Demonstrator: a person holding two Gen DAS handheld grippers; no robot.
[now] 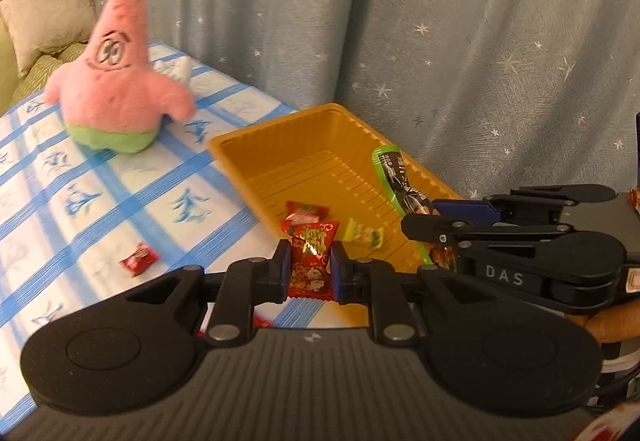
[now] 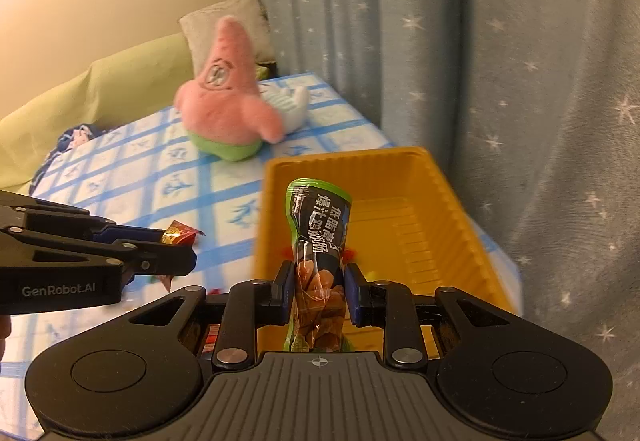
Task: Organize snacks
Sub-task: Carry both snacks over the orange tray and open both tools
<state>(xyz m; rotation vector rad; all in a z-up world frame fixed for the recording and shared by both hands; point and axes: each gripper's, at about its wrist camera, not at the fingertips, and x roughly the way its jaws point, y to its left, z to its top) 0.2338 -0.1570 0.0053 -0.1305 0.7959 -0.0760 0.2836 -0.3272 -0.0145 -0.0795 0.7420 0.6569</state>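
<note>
My left gripper [image 1: 310,268] is shut on a small red snack packet [image 1: 310,261] and holds it near the front left corner of the yellow tray [image 1: 256,145]. My right gripper [image 2: 318,287] is shut on a long green and black snack pouch [image 2: 318,237] and holds it over the tray [image 2: 448,177]. The pouch also shows in the left wrist view [image 1: 394,177]. Inside the tray lie another red packet [image 1: 306,211] and a yellow-green packet [image 1: 364,237]. A further small red packet [image 1: 139,259] lies on the blue checked cloth [image 1: 120,201], left of the tray.
A pink star plush toy [image 1: 116,81] stands on the cloth behind and left of the tray. A white plush [image 2: 294,103] lies behind it. A starred blue curtain [image 1: 440,21] hangs close behind the tray. A green sofa with a grey cushion [image 2: 224,25] is at the far left.
</note>
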